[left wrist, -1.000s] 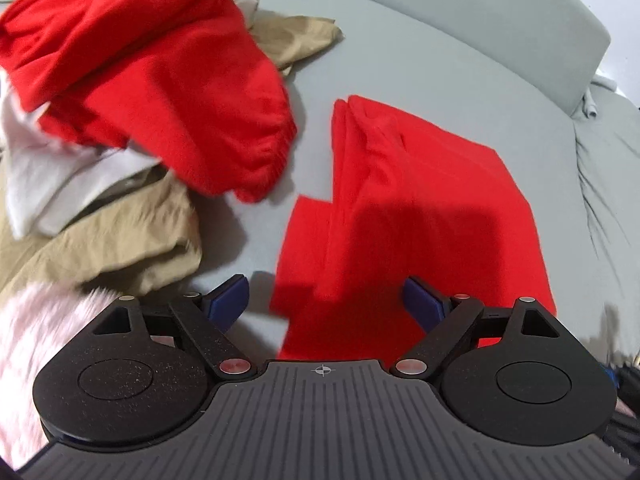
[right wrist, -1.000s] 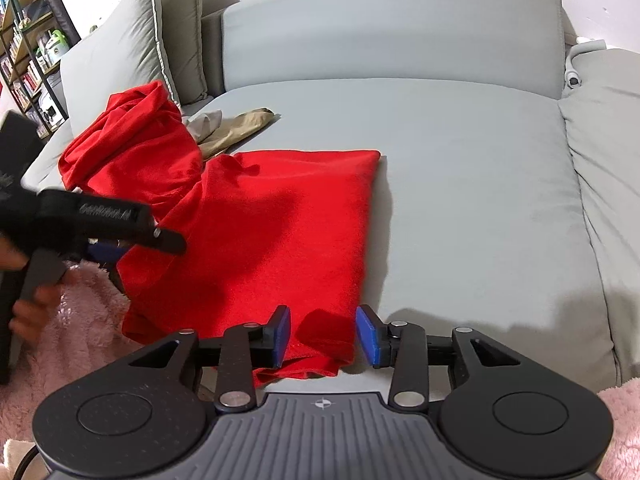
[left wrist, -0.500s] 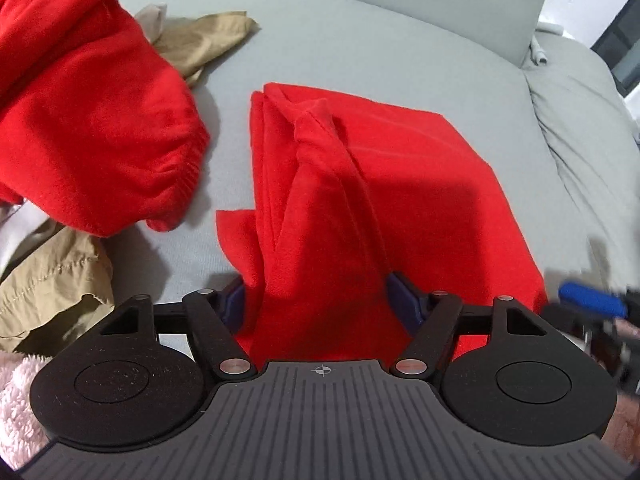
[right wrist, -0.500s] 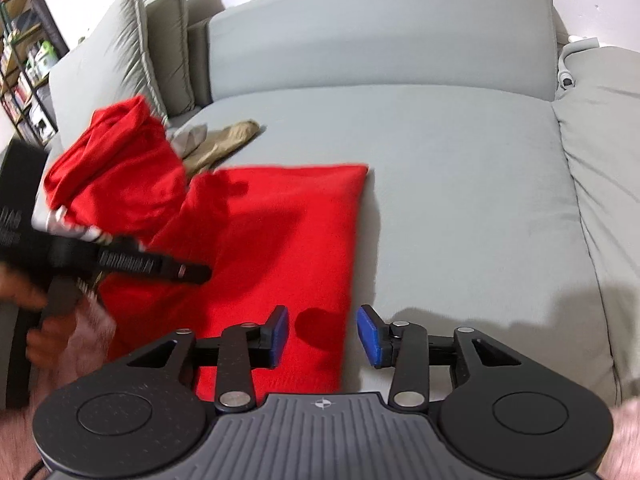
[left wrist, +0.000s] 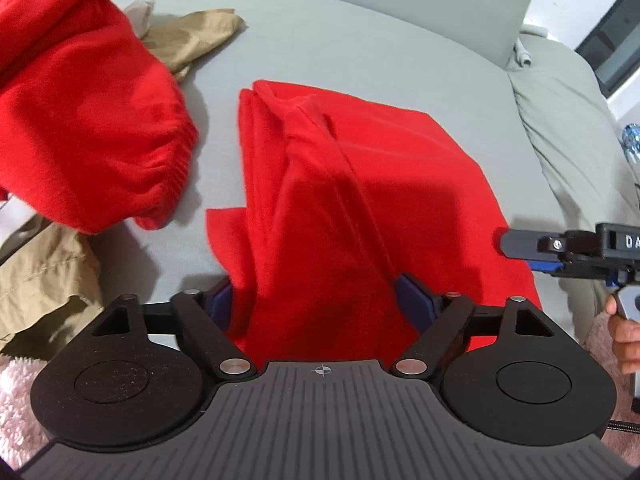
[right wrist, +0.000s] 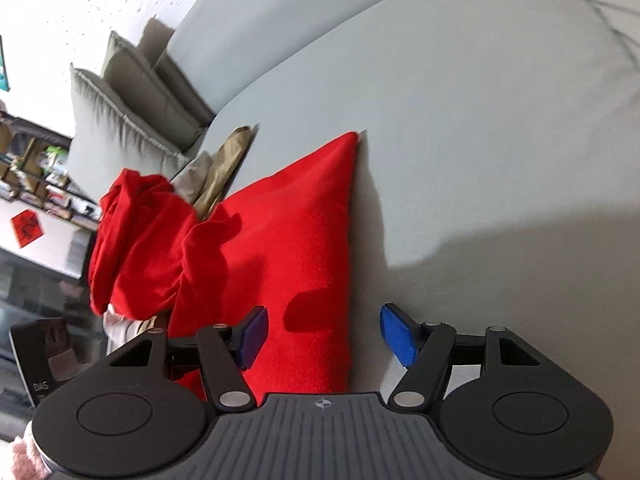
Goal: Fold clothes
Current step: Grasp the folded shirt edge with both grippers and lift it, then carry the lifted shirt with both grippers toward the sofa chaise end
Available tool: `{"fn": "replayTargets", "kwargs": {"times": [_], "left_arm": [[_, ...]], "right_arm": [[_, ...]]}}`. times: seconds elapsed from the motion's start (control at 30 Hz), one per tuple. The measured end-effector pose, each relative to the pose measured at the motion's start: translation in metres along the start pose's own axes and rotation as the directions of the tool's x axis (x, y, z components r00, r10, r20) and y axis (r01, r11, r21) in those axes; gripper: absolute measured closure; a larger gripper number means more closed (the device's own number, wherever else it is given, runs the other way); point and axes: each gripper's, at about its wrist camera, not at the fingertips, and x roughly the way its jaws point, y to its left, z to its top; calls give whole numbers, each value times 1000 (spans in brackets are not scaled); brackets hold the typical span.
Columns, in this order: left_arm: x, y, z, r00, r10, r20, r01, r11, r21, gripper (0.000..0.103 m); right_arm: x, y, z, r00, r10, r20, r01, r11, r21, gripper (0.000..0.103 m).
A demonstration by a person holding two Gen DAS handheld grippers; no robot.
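A red garment (left wrist: 400,168) lies partly folded on the grey sofa seat (left wrist: 360,40). Its left side is bunched into a ridge that runs up between the fingers of my left gripper (left wrist: 316,300). Those jaws are wide and opening, with the red cloth filling the gap. My right gripper (right wrist: 324,334) hovers over the same red garment (right wrist: 296,232) at its right edge. Its jaws are opening, one finger over the cloth and the other over bare sofa, pressing nothing. The right gripper (left wrist: 520,250) also shows at the right of the left wrist view.
A heap of clothes sits to the left: a crumpled red sweater (left wrist: 80,120), khaki garments (left wrist: 192,36) and something white (left wrist: 12,216). Pink fluffy fabric (left wrist: 16,400) lies at the near edge. Grey cushions (right wrist: 132,96) lean at the sofa's far end. A hand (left wrist: 624,332) holds the right gripper.
The right gripper rolled, dropped toward the garment's right edge and spread its jaws; it now shows in the left wrist view. A red ridge came between the left jaws, which narrowed, then widened.
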Motion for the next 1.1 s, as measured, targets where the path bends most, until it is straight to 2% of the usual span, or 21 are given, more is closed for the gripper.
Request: {"fn": "replayTargets", "kwargs": {"times": [0.13,0.17,0.23,0.27,0.3,0.33,0.4,0.47,0.5,0.57,0.6,0.63,0.8,1.1], "left_arm": [[4,-3,3,1000,5,-4,-5,1000,12,18],[4,-4,3,1000,7,-4,-7,1000,14,23],[-1,-7,4,1000,23,6,-23,999,23,41],[-3,-8,5,1000,29,10,-30,999,25,55],[-6,-10,5,999,38,15,-38,999,31,62],[-10,-14,5,998,54,25,-55,998,42,64],[-18,-31,2,991,120,56,-125,987,100,71],[-24,-48,-1,982,172,81,-183,971,153,72],[-27,-56,-3,978,185,92,-199,964,174,73],[-31,-67,-6,976,188,106,-206,959,194,73],[-34,-73,-8,976,185,112,-205,958,201,73],[-37,-79,-9,976,182,119,-203,956,210,73],[-42,-122,-11,984,136,117,-164,946,280,73],[-26,-200,-5,990,99,99,-131,903,410,73]], "right_arm": [[22,6,4,1000,13,-24,-13,1000,-5,66],[27,9,4,1000,0,-21,0,1000,-10,70],[31,17,2,999,-33,-12,33,999,-26,76],[29,27,1,998,-70,-1,70,995,-72,78],[28,36,-1,994,-107,12,108,986,-128,80],[27,46,-3,990,-142,26,144,973,-183,82],[22,80,-15,968,-232,93,250,902,-351,84],[17,105,-28,948,-278,156,319,834,-449,85],[16,108,-30,944,-285,169,331,822,-463,85],[3,128,-44,912,-325,249,409,751,-518,85],[-5,130,-47,904,-332,268,426,739,-521,85],[-9,130,-48,902,-335,273,431,740,-516,85],[-54,98,-49,895,-371,248,442,813,-380,85],[-108,40,-52,863,-422,276,482,853,-200,85]]}}
